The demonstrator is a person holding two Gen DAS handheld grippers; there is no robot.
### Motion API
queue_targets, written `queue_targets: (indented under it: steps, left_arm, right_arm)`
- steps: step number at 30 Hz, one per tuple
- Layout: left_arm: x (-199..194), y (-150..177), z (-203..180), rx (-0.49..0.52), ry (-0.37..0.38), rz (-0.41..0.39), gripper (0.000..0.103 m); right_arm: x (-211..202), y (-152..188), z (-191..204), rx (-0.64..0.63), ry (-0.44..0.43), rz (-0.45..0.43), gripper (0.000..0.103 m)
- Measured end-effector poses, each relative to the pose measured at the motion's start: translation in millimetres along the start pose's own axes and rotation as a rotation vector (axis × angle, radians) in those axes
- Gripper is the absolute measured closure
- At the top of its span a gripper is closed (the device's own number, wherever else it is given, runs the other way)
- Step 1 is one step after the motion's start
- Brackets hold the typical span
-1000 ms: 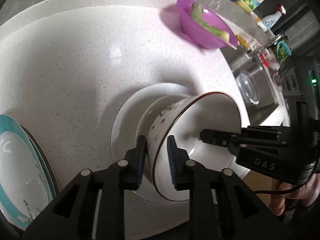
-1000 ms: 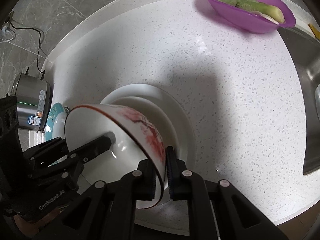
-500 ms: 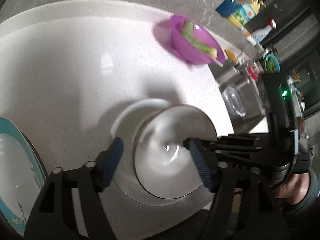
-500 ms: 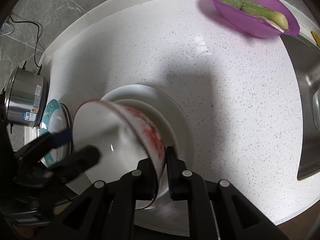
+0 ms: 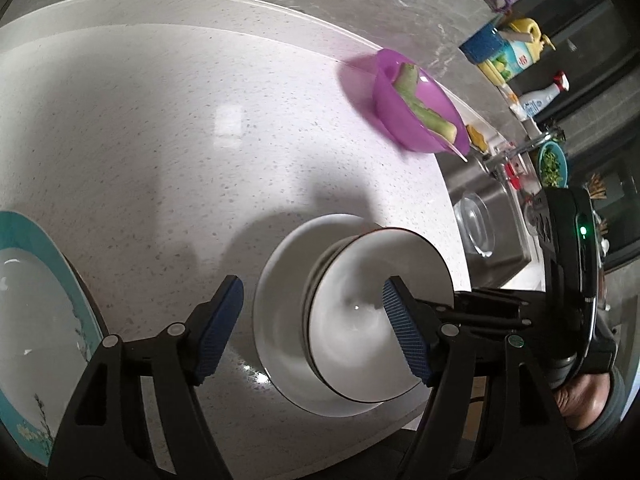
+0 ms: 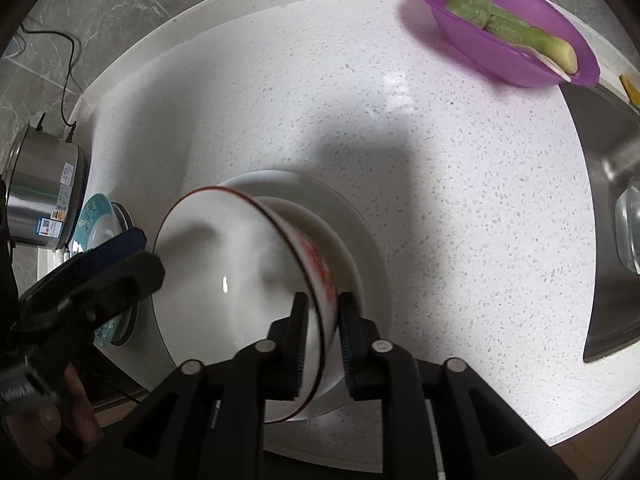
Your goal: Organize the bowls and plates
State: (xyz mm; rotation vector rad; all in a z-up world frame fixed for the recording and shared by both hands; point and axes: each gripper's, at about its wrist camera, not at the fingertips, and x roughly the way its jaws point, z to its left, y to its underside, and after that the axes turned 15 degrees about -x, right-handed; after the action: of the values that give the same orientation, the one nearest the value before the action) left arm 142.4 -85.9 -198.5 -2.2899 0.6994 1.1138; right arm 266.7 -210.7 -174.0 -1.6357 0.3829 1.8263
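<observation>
A white bowl with a dark rim and red pattern [image 6: 240, 264] sits tilted in a plain white bowl [image 6: 340, 248] on a white plate [image 6: 360, 216]. My right gripper [image 6: 323, 334] is shut on the patterned bowl's near rim. The bowl [image 5: 372, 320] and plate [image 5: 280, 300] also show in the left wrist view. My left gripper [image 5: 310, 324] is open, its pads wide apart above the stack, holding nothing. It shows at the left of the right wrist view [image 6: 120, 264]. A teal-rimmed plate [image 5: 36, 320] lies at the far left.
A purple bowl with green vegetable pieces [image 6: 508, 36] stands at the back right. A steel sink [image 6: 616, 208] with a glass bowl [image 5: 476, 224] lies on the right. A steel pot [image 6: 40, 200] stands at the left. Bottles [image 5: 508, 52] line the back wall.
My left gripper let go of the patterned bowl's rim, opened wide and drew back. The bowl, still held by my right gripper, came down from steeply tilted into the white bowl.
</observation>
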Motion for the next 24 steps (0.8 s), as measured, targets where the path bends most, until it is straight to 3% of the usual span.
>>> queue_targets:
  steps: [6,15,19,22,24]
  left_arm:
    - [-4,-1,9,-0.029,0.003,-0.010,0.032]
    - [-6,-1,22,-0.095,0.010,-0.025,0.032]
    - [-6,-2,25,-0.111,0.015,-0.029,0.032]
    - [-7,-1,27,-0.122,0.016,-0.031,0.032]
    - [-8,0,27,-0.128,0.018,-0.034,0.032]
  right_arm:
    - [1,-2,21,-0.075,0.085,0.010,0.066]
    - [3,-4,47,-0.216,0.250,0.023,0.056]
    - [1,-3,54,-0.284,0.320,0.025,0.047]
    - [2,-4,55,-0.292,0.335,0.024,0.038]
    - [2,-3,49,-0.275,0.306,0.022,0.038]
